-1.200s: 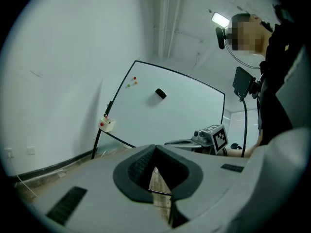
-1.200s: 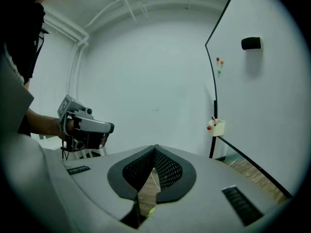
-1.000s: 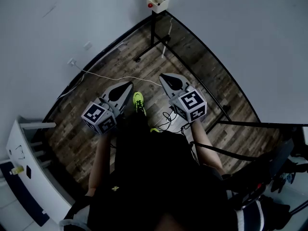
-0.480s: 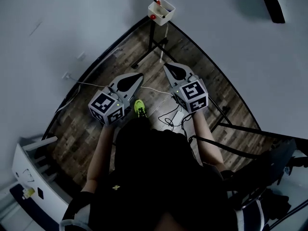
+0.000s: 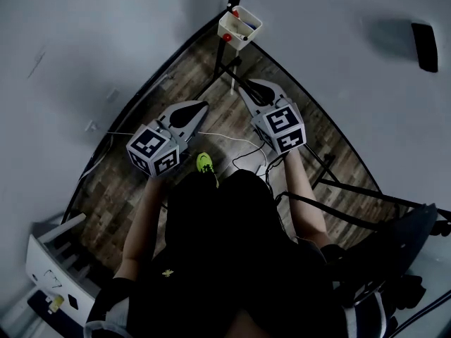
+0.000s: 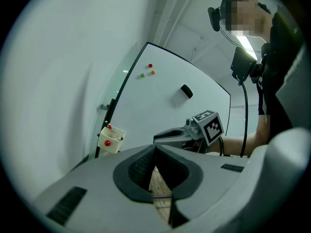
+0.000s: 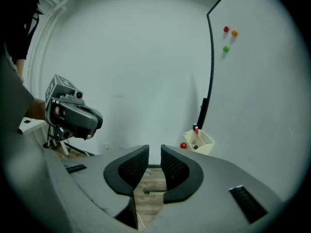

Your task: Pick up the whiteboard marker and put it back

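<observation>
**Desk:** Where is the whiteboard marker (image 7: 196,130) in this one?

**Photographer:** It stands upright, red cap up, in the cream tray (image 7: 205,147) fixed at the lower corner of the whiteboard (image 6: 165,115). A round red thing (image 7: 183,145) sits on the tray's outer wall.

**Desk:** And the claws?

**Photographer:** Both are held out over the wooden floor (image 5: 134,182), pointing toward the tray but well apart from it. The left claw (image 6: 155,148) has its tips together and is empty. The right claw (image 7: 155,152) shows a narrow gap. Its jaws have just been opening, and only floor shows between them.

**Desk:** Anything else worth a line?

**Photographer:** Three small magnets (image 6: 150,66), red, orange and green, sit high on the board, with a dark eraser (image 6: 186,91) lower down to their right. The person wears dark clothing, and one bright yellow-green shoe (image 5: 204,163) shows between the arms.
</observation>
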### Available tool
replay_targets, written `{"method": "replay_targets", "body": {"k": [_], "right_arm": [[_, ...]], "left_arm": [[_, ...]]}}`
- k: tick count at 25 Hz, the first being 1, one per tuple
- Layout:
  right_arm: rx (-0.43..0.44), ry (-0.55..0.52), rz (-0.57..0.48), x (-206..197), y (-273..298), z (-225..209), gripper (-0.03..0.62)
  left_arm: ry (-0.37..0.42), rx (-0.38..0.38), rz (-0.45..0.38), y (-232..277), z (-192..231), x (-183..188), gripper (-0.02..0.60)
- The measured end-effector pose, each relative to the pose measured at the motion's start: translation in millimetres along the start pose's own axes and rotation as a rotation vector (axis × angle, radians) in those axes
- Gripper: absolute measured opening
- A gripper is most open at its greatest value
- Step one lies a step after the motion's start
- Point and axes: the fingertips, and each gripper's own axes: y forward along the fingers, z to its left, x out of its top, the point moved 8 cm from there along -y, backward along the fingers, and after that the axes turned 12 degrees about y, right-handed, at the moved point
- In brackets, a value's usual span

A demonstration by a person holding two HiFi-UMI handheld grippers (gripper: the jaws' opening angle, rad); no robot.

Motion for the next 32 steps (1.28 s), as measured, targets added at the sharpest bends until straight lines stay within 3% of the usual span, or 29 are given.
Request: {"method": "replay_targets", "body": {"k": [8,15,25,32], "right_arm": [[-0.052,-0.085,0.08,10.3,41.1,-38.9,0.167],[-0.03,-0.15,0.155,12.8,85.6,-75.0,0.226],[0.038,-0.252,0.312,6.0,139.7,-117.3,0.244],[0.038,-0.359,0.337,1.4,161.9,-132.7,0.244]], "left_arm": [[-0.056,0.005,-0.003,7.5,27.6,-4.8,0.017],[-0.107,0.09,-0.018,14.3,48.6,-10.9,0.017],[-0.209,0.179,-0.058,34.2,71.4,-19.8,0.018],[-0.239,0.19,-0.065,53.6,80.5,-26.9,0.018]]}}
